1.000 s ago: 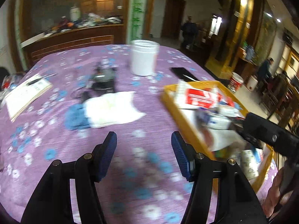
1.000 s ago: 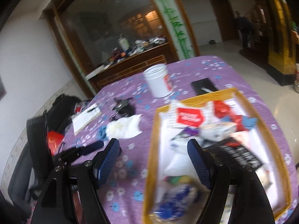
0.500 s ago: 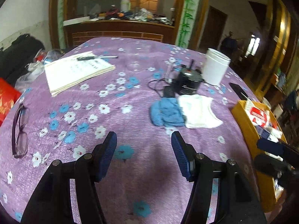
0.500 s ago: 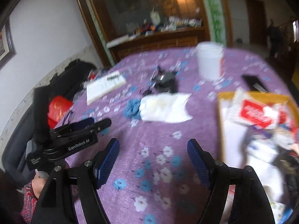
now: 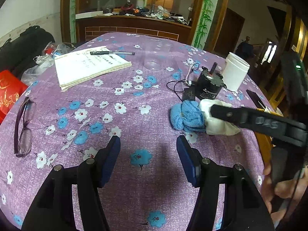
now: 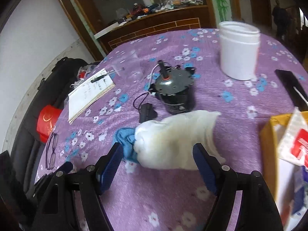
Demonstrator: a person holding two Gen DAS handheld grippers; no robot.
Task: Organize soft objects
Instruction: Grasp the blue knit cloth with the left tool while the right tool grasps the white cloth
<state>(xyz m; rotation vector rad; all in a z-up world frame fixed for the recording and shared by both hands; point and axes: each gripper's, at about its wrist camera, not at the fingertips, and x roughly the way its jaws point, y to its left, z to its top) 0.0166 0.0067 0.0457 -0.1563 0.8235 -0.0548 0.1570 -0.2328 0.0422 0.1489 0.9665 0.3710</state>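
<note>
Swinging off the yellow tray (image 6: 269, 134), my right claw (image 6: 159, 165) is gaping around the crumpled white cloth (image 6: 173, 138); glasses (image 5: 23, 129) are showing wholly only leftward.

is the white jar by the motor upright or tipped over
Upright: the white jar stands on its base on the tablecloth, open mouth facing up, no lid.

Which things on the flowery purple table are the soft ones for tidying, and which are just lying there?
For the job:
- crumpled white cloth
- bunched blue terry cloth
- yellow tray of packets

Just lying about:
- black round motor with wires
- white plastic jar
- open paper notebook
- black pen
- purple-framed glasses
- clear plastic cup
- black phone
</note>
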